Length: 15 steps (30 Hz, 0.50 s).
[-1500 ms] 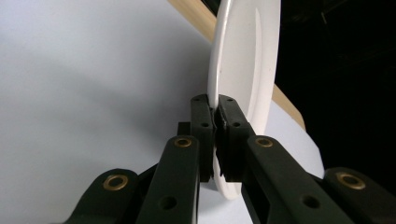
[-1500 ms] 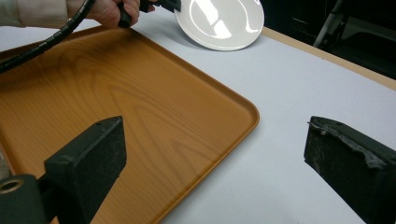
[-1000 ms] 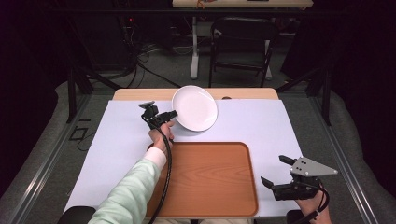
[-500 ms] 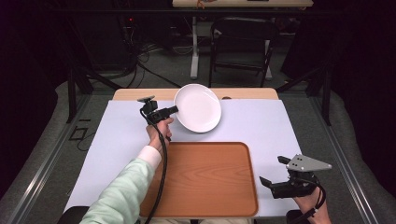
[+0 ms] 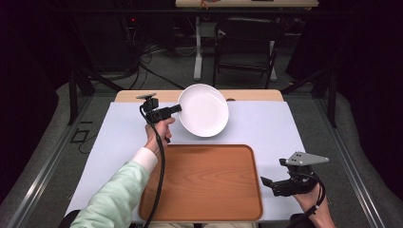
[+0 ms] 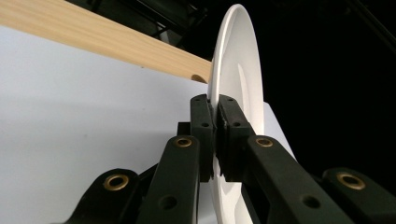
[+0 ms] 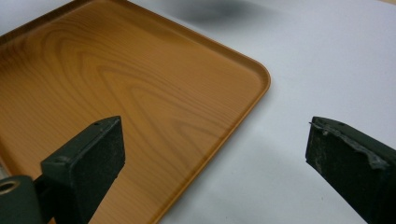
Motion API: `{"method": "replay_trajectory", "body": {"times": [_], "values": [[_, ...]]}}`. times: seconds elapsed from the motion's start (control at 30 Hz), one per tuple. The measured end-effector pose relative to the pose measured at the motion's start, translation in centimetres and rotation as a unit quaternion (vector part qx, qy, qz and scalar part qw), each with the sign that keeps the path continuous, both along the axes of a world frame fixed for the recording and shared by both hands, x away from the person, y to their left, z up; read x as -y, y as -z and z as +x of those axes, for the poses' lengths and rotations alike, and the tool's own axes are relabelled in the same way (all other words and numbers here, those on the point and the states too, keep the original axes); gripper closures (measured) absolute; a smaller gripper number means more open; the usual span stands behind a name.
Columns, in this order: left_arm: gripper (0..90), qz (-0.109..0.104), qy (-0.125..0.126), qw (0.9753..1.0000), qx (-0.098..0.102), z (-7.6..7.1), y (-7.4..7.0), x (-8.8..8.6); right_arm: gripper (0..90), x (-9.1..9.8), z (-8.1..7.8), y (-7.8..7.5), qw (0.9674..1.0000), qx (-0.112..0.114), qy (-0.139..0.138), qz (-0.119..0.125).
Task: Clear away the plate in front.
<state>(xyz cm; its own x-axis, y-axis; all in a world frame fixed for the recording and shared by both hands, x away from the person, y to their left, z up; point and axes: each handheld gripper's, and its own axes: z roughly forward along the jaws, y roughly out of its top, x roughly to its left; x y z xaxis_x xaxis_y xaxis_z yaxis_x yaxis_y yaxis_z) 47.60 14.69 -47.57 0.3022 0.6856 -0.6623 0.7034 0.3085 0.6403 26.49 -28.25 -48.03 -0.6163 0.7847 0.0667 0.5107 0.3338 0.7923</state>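
Observation:
A round white plate [image 5: 204, 110] hangs tilted above the white table cover, beyond the wooden tray [image 5: 204, 183]. My left gripper [image 5: 177, 109] is shut on the plate's left rim. In the left gripper view its two black jaws [image 6: 215, 135] pinch the thin edge of the plate [image 6: 236, 60], which stands nearly on edge. My right gripper [image 5: 264, 183] rests low at the tray's right side, open and holding nothing. In the right gripper view its jaws [image 7: 215, 154] stand wide apart over the corner of the tray [image 7: 140, 98].
The white cover [image 5: 266, 128] lies over a wooden table whose far edge [image 5: 142, 96] shows behind the plate. A chair [image 5: 247, 42] and cables stand on the floor beyond. The person's light green sleeve [image 5: 119, 194] reaches in from the bottom left.
The left gripper has lifted the plate higher and tilted it more toward upright. The right gripper has stayed where it was.

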Motion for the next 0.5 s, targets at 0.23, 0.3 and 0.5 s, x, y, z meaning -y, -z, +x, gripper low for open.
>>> {"method": "replay_trajectory", "body": {"times": [0.23,0.3,0.5], "values": [[86.8,0.006,0.025,0.9996,0.012,-0.7,-1.2,0.4,4.6,-0.7,1.8,-0.2,0.9996,-0.024,0.003,0.012],[86.9,0.005,0.033,0.9994,0.012,-0.9,-1.5,0.5,4.7,-1.2,2.7,-0.1,0.9992,-0.038,0.002,0.012],[87.0,0.001,0.054,0.9983,0.022,-1.7,-2.3,0.8,4.7,-3.3,5.5,0.1,0.9977,-0.064,-0.017,0.017]]}}
